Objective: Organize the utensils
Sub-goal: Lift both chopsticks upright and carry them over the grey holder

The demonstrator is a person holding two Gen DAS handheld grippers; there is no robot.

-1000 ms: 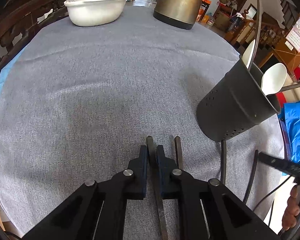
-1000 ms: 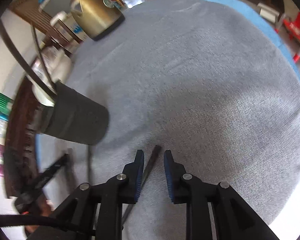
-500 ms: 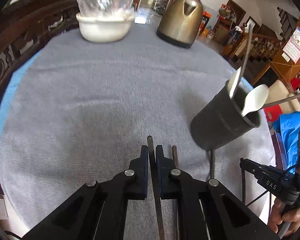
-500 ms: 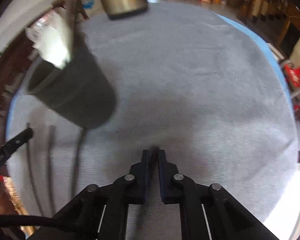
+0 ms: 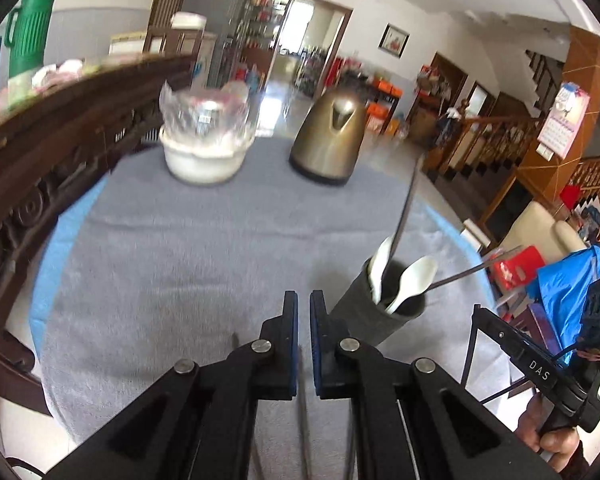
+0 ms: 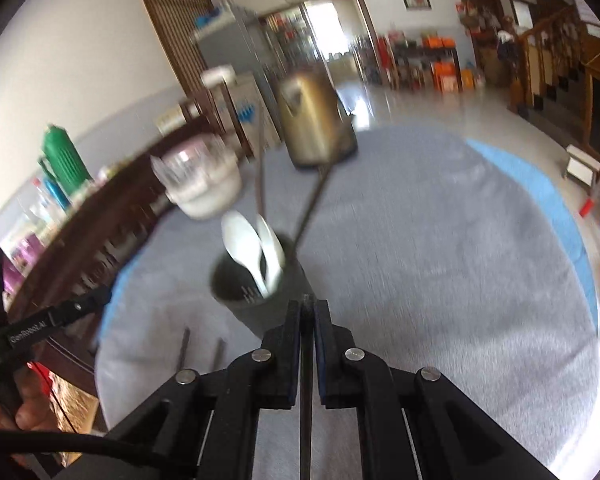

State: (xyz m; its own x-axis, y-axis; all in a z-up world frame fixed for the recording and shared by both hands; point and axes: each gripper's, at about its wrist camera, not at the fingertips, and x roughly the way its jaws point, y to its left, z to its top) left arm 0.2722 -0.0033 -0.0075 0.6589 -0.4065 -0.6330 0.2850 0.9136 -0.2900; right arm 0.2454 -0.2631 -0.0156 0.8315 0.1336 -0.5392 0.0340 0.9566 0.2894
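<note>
The left tool (image 5: 304,302) has its blue-padded jaws drawn nearly together on a thin dark metal rod (image 5: 303,412), which shows as a faint blurred line running back between the arms toward the camera. The right tool (image 6: 308,308) is clamped likewise on a second slim dark metal utensil handle (image 6: 307,392), whose tip pokes out just past the pads. Both tools hang above the bench, covered in a grey woven cloth (image 5: 188,256) over a blue underlay. Just beyond and to the right of the left tool stands the dark cylindrical utensil holder (image 5: 374,312), upright, holding two white plastic spoons (image 5: 414,280) and two long thin metal sticks (image 5: 404,212) that lean out over its rim. In the right wrist view two more dark sticks (image 6: 185,350) lie on the cloth near the holder's base, though blur hides their detail. At the far side of the bench sit a white bowl topped with crinkled clear plastic (image 5: 204,148) and a bronze-coloured metal kettle (image 5: 330,136), well apart from the holder. A hand (image 5: 548,432) grips the right tool's handle at the lower right edge.
</note>
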